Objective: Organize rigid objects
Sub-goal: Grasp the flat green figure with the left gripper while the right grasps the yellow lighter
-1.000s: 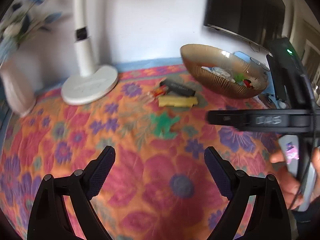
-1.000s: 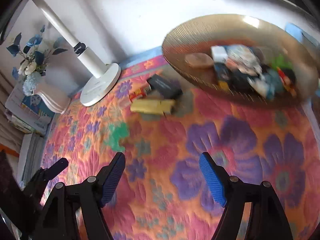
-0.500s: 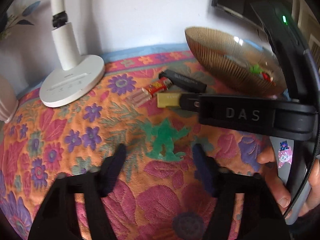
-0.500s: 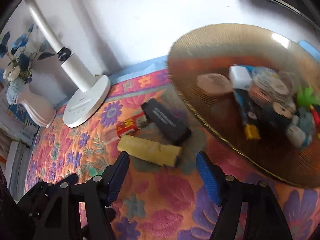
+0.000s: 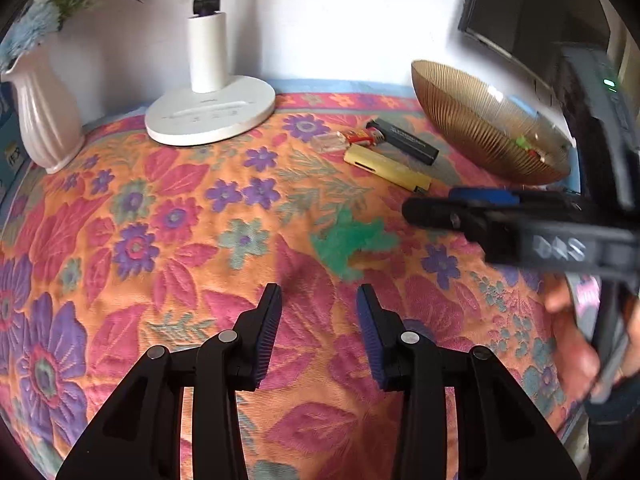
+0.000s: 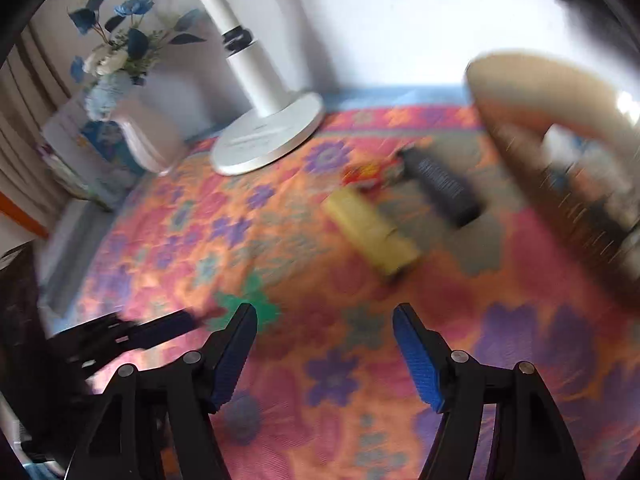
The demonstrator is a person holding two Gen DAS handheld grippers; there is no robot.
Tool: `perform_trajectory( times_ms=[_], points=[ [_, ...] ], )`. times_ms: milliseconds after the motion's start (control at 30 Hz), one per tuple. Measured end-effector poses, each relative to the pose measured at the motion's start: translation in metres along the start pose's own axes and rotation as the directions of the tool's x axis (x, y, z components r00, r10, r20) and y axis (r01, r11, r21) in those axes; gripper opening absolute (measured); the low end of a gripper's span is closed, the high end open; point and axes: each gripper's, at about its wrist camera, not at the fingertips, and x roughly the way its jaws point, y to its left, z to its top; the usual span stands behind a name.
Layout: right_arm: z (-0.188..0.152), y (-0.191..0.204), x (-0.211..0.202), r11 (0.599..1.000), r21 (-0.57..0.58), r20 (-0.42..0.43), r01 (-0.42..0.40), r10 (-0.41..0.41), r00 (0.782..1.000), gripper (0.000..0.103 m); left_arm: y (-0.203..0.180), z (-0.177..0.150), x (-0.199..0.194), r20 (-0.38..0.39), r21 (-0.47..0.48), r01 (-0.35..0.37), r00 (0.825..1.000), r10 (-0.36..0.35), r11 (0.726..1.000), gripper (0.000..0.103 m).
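Note:
A yellow bar (image 5: 387, 169), a black bar (image 5: 404, 141) and a red lighter (image 5: 358, 137) lie together on the floral cloth, left of a ribbed amber bowl (image 5: 480, 136) with small items in it. In the blurred right wrist view the yellow bar (image 6: 370, 234), the black bar (image 6: 440, 184) and the bowl (image 6: 560, 152) show ahead. My left gripper (image 5: 318, 308) is open and empty, low over the cloth near a green flower patch (image 5: 348, 242). My right gripper (image 6: 324, 320) is open and empty, short of the yellow bar; it also shows in the left wrist view (image 5: 472, 208).
A white lamp base (image 5: 210, 114) and a white vase (image 5: 44, 116) with blue flowers stand at the back left by the wall. A dark screen (image 5: 520, 20) hangs behind the bowl. The left gripper's fingers (image 6: 160, 328) show at the lower left of the right wrist view.
The left gripper's jaws have narrowed but stay open, and it has pulled back from the bars. The right gripper has swung left, toward the yellow bar, away from the bowl.

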Motion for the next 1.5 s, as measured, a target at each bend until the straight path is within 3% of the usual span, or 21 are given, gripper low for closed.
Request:
perform_trajectory(
  times_ms=[67,167,333,467,567,700,833,900,967,1033,1100,1167,1233,1333,1433,1500],
  points=[
    [0.011,0.000,0.009,0.997,-0.018,0.003,0.079,-0.079,0.997,0.069,0.006,0.005,0.003,-0.016,-0.040,0.026,1.000,-0.027,0.999,0.046],
    [0.022,-0.001,0.030,0.991,-0.047,-0.007,0.128,-0.129,0.992,0.060,0.006,0.009,0.011,-0.018,-0.062,0.086,0.996,-0.087,0.994,0.046],
    [0.033,0.001,0.045,0.984,-0.089,0.014,0.156,-0.155,0.988,0.056,-0.010,0.019,0.026,-0.005,-0.008,0.036,0.999,-0.036,0.999,0.047],
    [0.030,0.003,0.043,0.983,-0.114,0.018,0.143,-0.142,0.990,0.034,-0.017,0.025,0.033,-0.004,0.021,0.025,1.000,-0.025,0.999,0.044],
    [0.022,0.002,0.033,0.989,-0.099,0.007,0.108,-0.107,0.994,0.023,-0.016,0.022,0.030,0.009,0.016,0.028,1.000,-0.028,0.999,0.041],
    [-0.005,-0.001,0.009,0.996,-0.055,-0.011,0.074,-0.075,0.997,0.023,-0.007,0.008,0.013,0.033,-0.040,0.074,0.997,-0.072,0.996,0.038],
    [-0.046,-0.003,-0.018,0.997,-0.021,-0.020,0.074,-0.074,0.997,0.023,-0.005,-0.021,-0.007,0.025,-0.082,0.031,0.999,-0.029,0.996,0.040],
    [-0.066,-0.005,-0.031,0.998,0.001,-0.010,0.065,-0.065,0.998,0.024,-0.008,-0.036,-0.012,0.030,-0.082,0.005,1.000,-0.002,0.997,0.049],
    [-0.081,-0.005,-0.040,0.998,0.021,-0.003,0.059,-0.059,0.998,0.024,-0.014,-0.048,-0.020,0.030,-0.073,0.017,0.999,-0.015,0.997,0.064],
    [-0.090,-0.003,-0.047,0.998,0.021,-0.005,0.064,-0.063,0.998,0.024,-0.019,-0.054,-0.028,0.012,-0.060,0.042,0.999,-0.041,0.997,0.070],
    [-0.093,0.001,-0.049,0.998,0.003,-0.028,0.063,-0.063,0.998,0.025,-0.022,-0.054,-0.036,0.003,-0.036,0.051,0.999,-0.051,0.998,0.070],
    [-0.093,0.002,-0.051,0.999,-0.012,-0.059,0.038,-0.038,0.997,0.041,-0.019,-0.046,-0.041,0.012,-0.026,0.031,0.999,-0.031,0.999,0.070],
    [-0.091,0.004,-0.052,0.999,-0.019,-0.061,0.051,-0.052,0.997,0.049,-0.014,-0.033,-0.039,0.002,-0.017,0.047,0.999,-0.047,0.999,0.070],
    [-0.086,0.010,-0.040,0.987,-0.075,-0.049,0.145,-0.149,0.988,0.050,-0.010,-0.021,-0.020,0.001,0.046,0.032,0.999,-0.032,0.998,0.070],
    [-0.084,0.016,-0.036,0.976,-0.115,-0.022,0.184,-0.188,0.982,0.049,-0.008,-0.019,0.002,-0.039,0.096,0.042,0.999,-0.038,0.995,0.068],
    [-0.084,0.020,-0.033,0.973,-0.128,-0.002,0.192,-0.194,0.981,0.044,-0.010,-0.017,0.000,-0.021,0.107,0.080,0.997,-0.078,0.991,0.055]
  ],
)
